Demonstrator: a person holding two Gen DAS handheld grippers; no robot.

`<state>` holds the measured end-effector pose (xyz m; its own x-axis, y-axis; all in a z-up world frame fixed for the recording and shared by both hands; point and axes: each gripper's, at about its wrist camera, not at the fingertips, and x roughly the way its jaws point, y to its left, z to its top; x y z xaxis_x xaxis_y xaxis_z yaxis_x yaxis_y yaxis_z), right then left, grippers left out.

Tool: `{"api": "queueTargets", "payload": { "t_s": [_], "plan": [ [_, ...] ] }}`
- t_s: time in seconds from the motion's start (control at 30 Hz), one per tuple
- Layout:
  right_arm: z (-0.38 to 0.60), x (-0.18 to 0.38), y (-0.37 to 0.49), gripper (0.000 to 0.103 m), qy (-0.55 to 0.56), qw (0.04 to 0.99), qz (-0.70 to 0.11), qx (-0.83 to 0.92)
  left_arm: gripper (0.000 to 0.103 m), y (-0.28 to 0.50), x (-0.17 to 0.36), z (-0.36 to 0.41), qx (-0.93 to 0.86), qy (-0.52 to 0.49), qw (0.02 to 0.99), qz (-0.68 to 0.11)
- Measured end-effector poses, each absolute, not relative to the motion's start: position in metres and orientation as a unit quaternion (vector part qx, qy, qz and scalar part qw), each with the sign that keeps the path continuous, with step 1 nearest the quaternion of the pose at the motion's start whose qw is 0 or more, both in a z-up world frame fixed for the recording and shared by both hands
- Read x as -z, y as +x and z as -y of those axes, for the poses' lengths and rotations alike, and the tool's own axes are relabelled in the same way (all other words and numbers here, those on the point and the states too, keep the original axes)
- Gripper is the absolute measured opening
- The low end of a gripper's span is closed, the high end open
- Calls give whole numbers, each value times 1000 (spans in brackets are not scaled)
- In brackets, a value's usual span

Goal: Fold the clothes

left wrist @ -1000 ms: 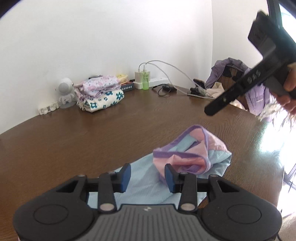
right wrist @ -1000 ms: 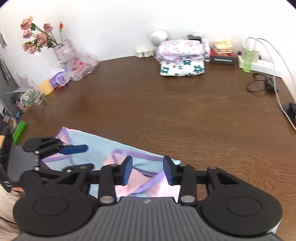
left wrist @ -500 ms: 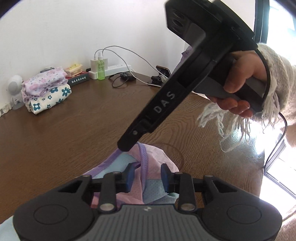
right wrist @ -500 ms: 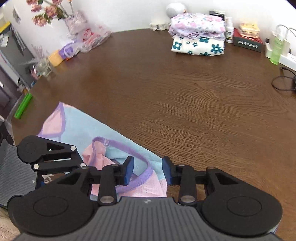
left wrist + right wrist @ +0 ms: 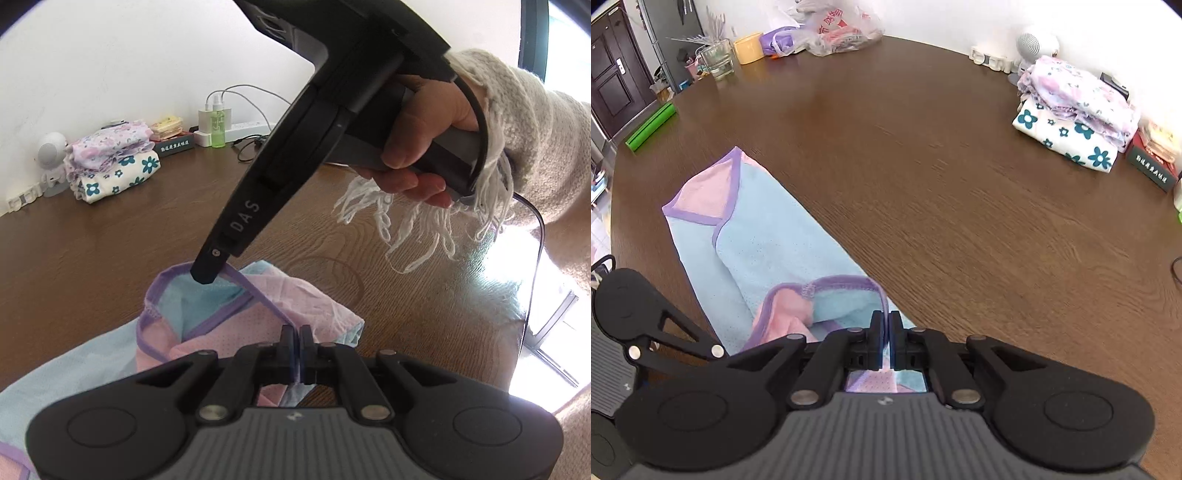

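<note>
A light blue and pink garment (image 5: pixel 764 243) with purple trim lies on the brown table, partly folded; it also shows in the left wrist view (image 5: pixel 221 317). My left gripper (image 5: pixel 296 338) is shut on the purple-trimmed edge of the garment near its bunched end. My right gripper (image 5: pixel 887 332) is shut on the purple trim of the same end; in the left wrist view its tip (image 5: pixel 207 271) pinches the trim just ahead of my left gripper. The garment's far corner (image 5: pixel 701 195) lies flat with a pink triangle.
A stack of folded floral clothes (image 5: pixel 1075 114) sits at the back, also in the left wrist view (image 5: pixel 114 158). A white speaker (image 5: pixel 1034 44), a boxed item (image 5: pixel 1152 166), a power strip with cables (image 5: pixel 236 125), a plastic bag (image 5: pixel 834 26), cups (image 5: pixel 748 46) and a green object (image 5: pixel 652 125) line the table edges.
Both grippers have gone from open to shut on the garment's purple-trimmed edge. The right gripper has come down close in front of the left one.
</note>
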<state>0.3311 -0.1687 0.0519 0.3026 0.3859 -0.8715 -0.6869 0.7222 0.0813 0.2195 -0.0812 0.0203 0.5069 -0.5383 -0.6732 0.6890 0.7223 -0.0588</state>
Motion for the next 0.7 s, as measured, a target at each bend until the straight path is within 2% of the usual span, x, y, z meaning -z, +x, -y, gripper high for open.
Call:
{"api": "queueTargets", "payload": {
  "t_s": [0.27, 0.37, 0.47, 0.53, 0.57, 0.63, 0.7],
  "plan": [
    [179, -33, 336, 2, -79, 814, -474, -326, 3, 216, -13, 74, 330, 94, 870, -353],
    [186, -30, 337, 5, -36, 815, -475, -331, 10, 216, -12, 71, 318, 81, 873, -361],
    [199, -30, 338, 15, 21, 813, -474, -337, 22, 211, -19, 63, 313, 66, 878, -355],
    [214, -34, 335, 34, 67, 816, -462, -340, 27, 205, -28, 55, 314, 56, 884, -341],
    [224, -36, 331, 38, 91, 818, -454, -341, 29, 201, -33, 51, 313, 52, 888, -332],
    [244, -41, 318, 42, 126, 827, -430, -341, 37, 197, -41, 44, 302, 48, 898, -317],
    [260, -44, 303, 42, 145, 840, -406, -330, 38, 195, -47, 36, 286, 46, 908, -303]
  ]
}}
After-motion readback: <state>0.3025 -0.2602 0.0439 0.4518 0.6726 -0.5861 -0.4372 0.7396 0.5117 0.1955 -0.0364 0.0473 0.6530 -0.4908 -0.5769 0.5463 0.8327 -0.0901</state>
